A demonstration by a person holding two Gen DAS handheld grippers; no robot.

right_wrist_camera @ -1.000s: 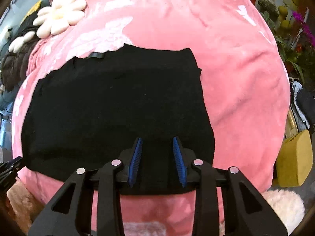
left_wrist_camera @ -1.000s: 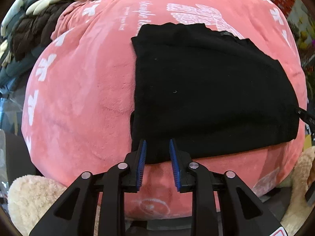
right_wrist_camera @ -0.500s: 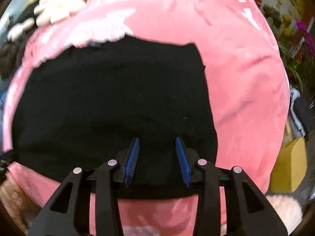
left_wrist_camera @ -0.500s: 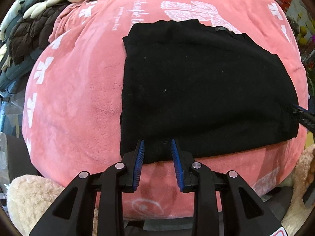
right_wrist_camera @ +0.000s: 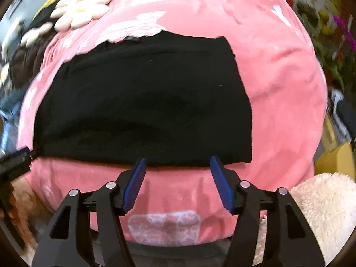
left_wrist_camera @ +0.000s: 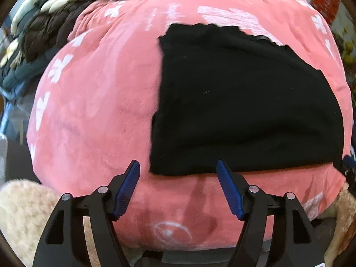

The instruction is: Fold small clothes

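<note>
A folded black knit garment (left_wrist_camera: 244, 102) is seen lying flat on a plush pink blanket with white printed motifs (left_wrist_camera: 100, 93). In the left wrist view it fills the centre and right of the frame; in the right wrist view the same garment (right_wrist_camera: 144, 102) spans the middle, with the pink blanket (right_wrist_camera: 284, 84) exposed to its right and below it.

The left gripper (left_wrist_camera: 178, 169) is held at the lower centre of its frame, and its blue-padded fingers (left_wrist_camera: 126, 187) are spread wide, having just been opened. The lower left corner of the garment lies just above the gap between them, and no cloth is pressed by either pad. The right gripper (right_wrist_camera: 178, 163) is likewise set at the lower centre of its frame, its blue-padded fingers (right_wrist_camera: 221, 183) having just been opened to a fairly wide gap. Their tips are seen at the garment's lower hem, with nothing clamped.

A cream daisy-shaped cushion (right_wrist_camera: 82, 9) is seen at the upper left of the right wrist view, and a fluffy beige plush item (left_wrist_camera: 22, 204) at the lower left of the left wrist view.
</note>
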